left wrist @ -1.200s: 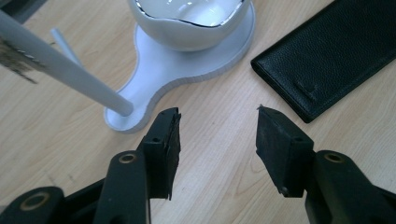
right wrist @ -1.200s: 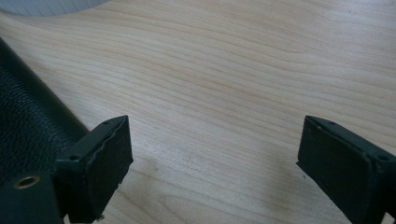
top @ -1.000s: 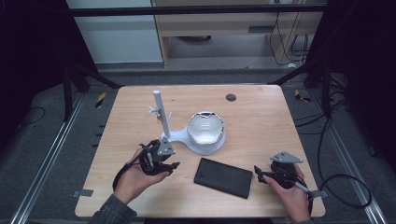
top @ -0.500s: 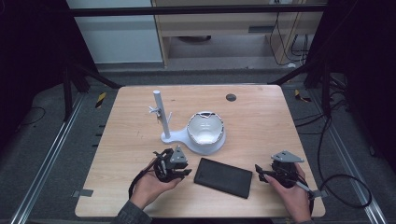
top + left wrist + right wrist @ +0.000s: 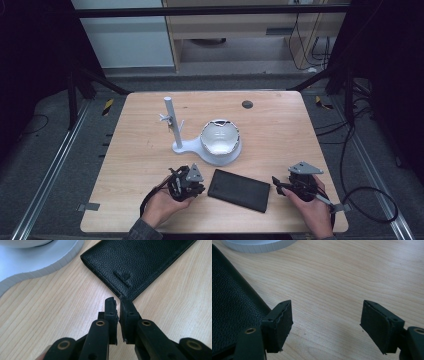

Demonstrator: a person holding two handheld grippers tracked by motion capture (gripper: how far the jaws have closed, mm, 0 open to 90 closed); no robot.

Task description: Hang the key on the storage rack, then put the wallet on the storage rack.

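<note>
We work at the wooden bench (image 5: pixel 150 150), where a white stand (image 5: pixel 192 145) sits behind a black leather wallet (image 5: pixel 239 190) lying flat near our edge. To do this step well, we should keep the tips low and slip one under the wallet's corner before lifting. The left hand-held gripper (image 5: pixel 117 302) has just been closing, its jaws nearly together with nothing between them, right at the wallet's corner. The right hand-held gripper (image 5: pixel 325 320) stands open, just beside the wallet's other end.
</note>
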